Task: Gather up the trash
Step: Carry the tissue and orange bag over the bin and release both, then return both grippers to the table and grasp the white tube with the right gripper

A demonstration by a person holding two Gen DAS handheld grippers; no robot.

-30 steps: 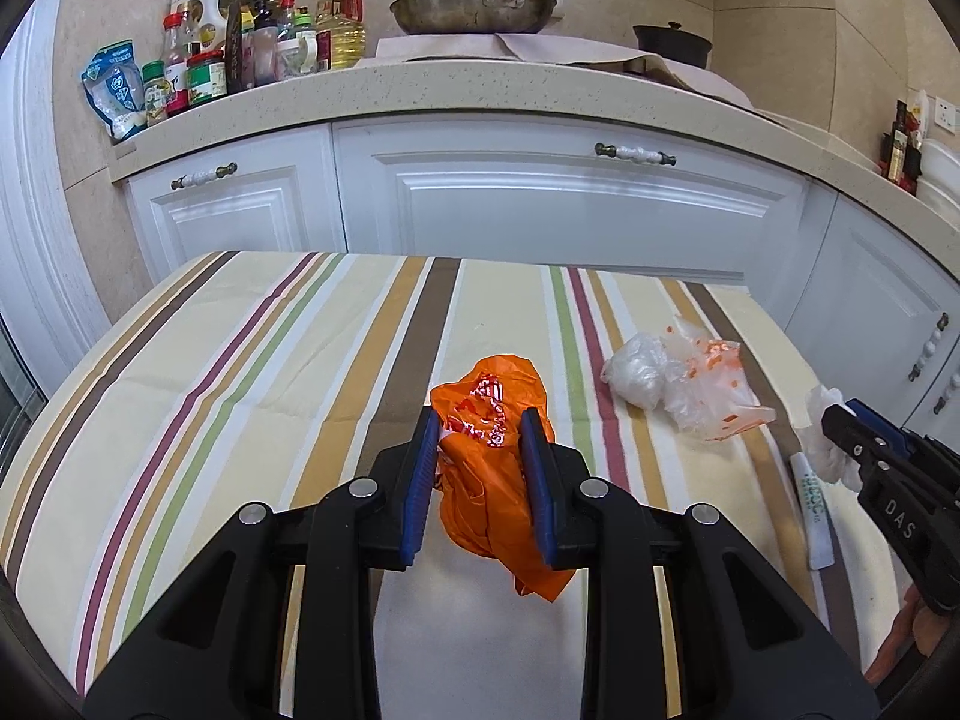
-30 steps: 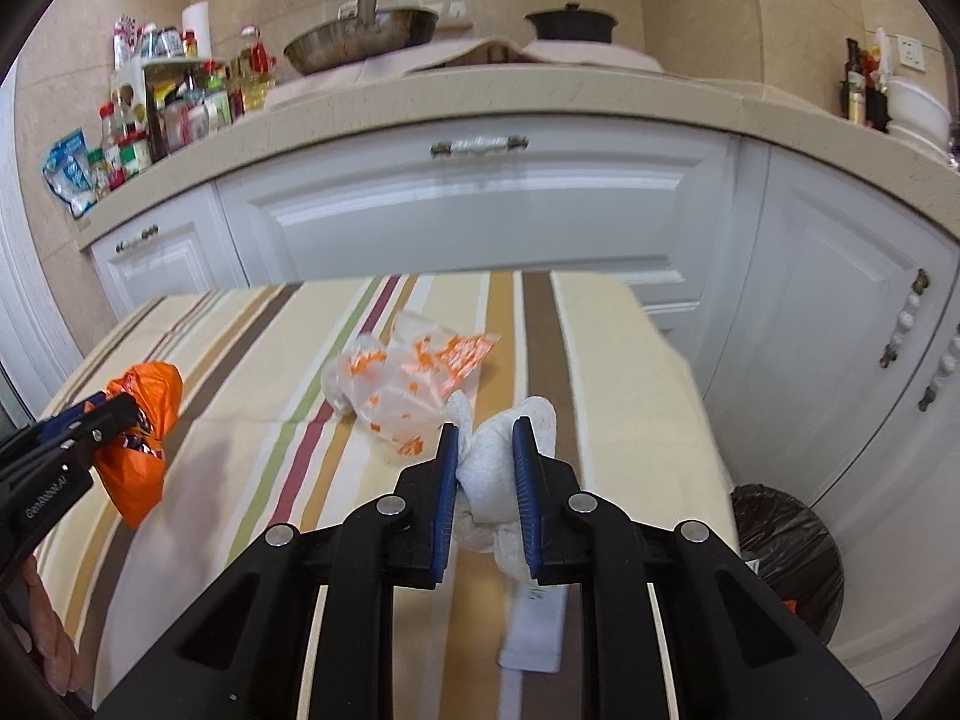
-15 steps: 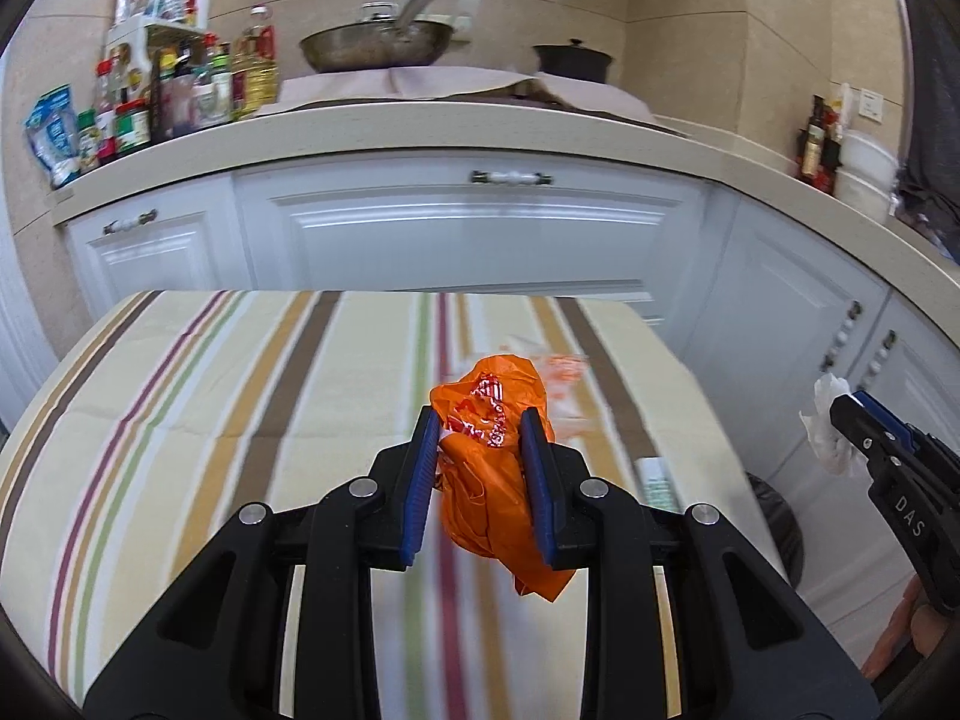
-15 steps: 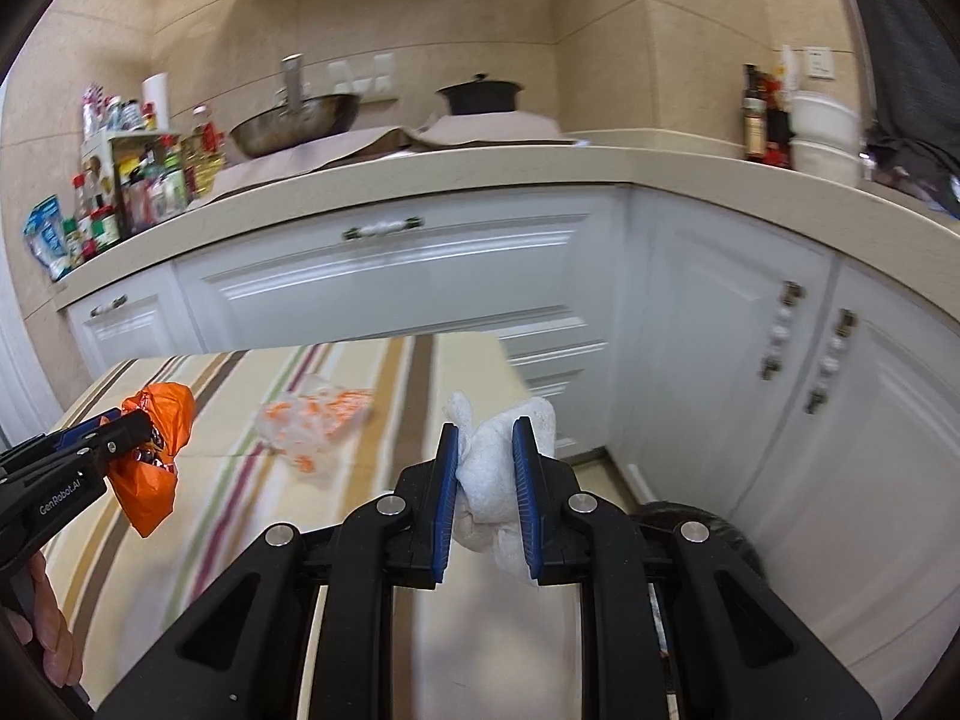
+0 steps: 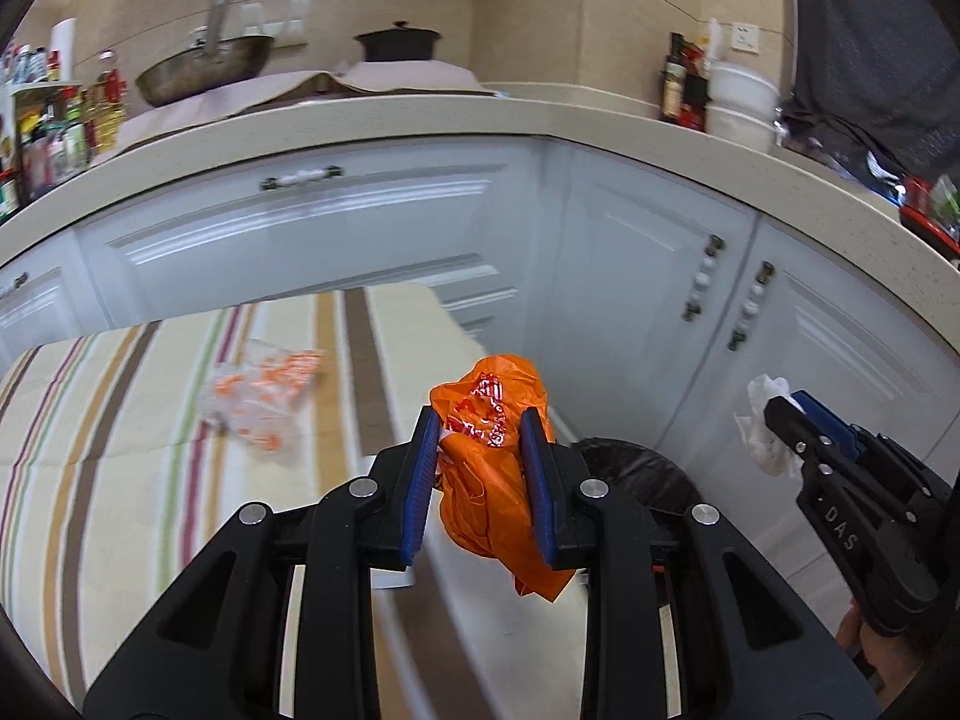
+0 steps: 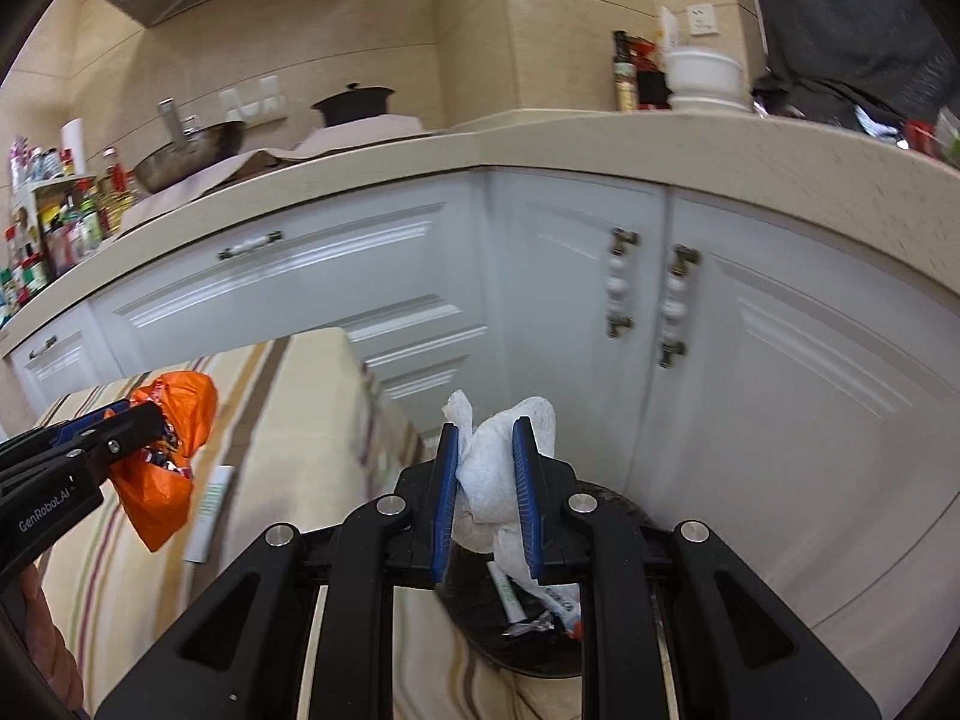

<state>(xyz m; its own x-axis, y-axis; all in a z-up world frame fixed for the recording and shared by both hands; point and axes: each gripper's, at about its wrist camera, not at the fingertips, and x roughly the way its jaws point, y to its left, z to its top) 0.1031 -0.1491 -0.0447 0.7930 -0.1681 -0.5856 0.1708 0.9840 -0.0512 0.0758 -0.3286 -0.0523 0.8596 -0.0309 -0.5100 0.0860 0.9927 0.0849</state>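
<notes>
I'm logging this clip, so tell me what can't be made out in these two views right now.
- Black-lined trash bin: the right gripper and its crumpled white tissue cover most of it in the right view.
- Clear orange-printed plastic bag: motion-blurred in the left view.
- White tube: print too small in the right view.
- Striped tablecloth: blurred, cut off by the frame.

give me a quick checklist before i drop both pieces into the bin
1. Left gripper clamped on orange bag: ok.
2. Right gripper clamped on white tissue: ok.
3. Tissue above black bin: ok.
4. Orange bag past the striped table edge and over the bin: cannot tell.
5. Bin has room: ok, only a few scraps visible inside.
6. Table trash left: not ok, clear wrapper and white tube remain.
</notes>
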